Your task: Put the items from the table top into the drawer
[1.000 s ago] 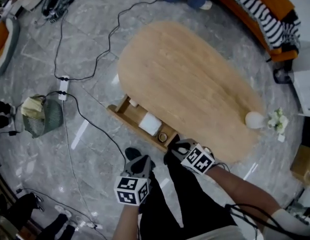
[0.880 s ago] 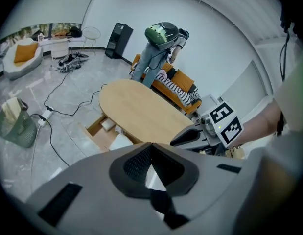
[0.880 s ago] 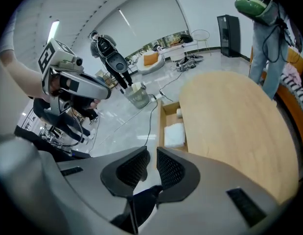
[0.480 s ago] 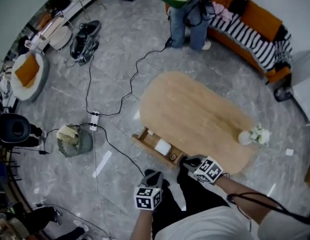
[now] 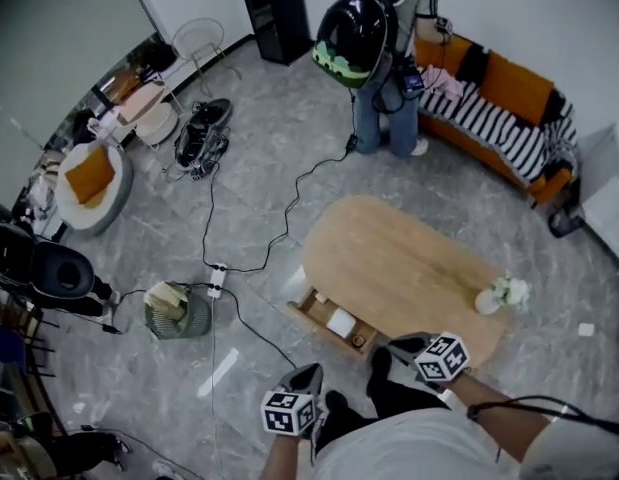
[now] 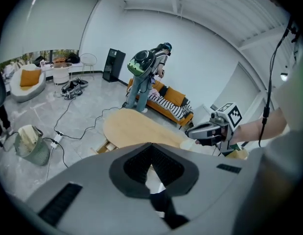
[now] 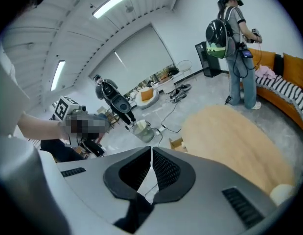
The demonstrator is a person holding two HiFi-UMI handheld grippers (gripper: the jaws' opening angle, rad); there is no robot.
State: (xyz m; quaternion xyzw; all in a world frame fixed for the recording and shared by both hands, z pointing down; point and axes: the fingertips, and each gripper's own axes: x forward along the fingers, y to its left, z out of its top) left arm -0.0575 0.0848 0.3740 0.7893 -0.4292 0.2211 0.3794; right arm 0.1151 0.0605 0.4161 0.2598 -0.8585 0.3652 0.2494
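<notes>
An oval, pale wooden table [image 5: 399, 268] stands on a grey marble floor [image 5: 259, 168]. The drawer [image 5: 314, 314], open at the table's near edge, holds a white box [image 5: 340, 322] and a small round thing [image 5: 359, 341], perhaps a cup. A white vase [image 5: 486, 301] sits at the table's right end. Your left gripper [image 5: 309, 373] and right gripper [image 5: 402, 346], beside the table, are both closed and empty.

Light-wood table [image 5: 399, 258]; orange sofa [image 5: 521, 90]; black-white striped blanket [image 5: 494, 128]; grey marbled floor [image 5: 269, 168].

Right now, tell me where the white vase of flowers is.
In the head view the white vase stands at the right end of the wooden table, near its edge, up and right of the right gripper.
</notes>
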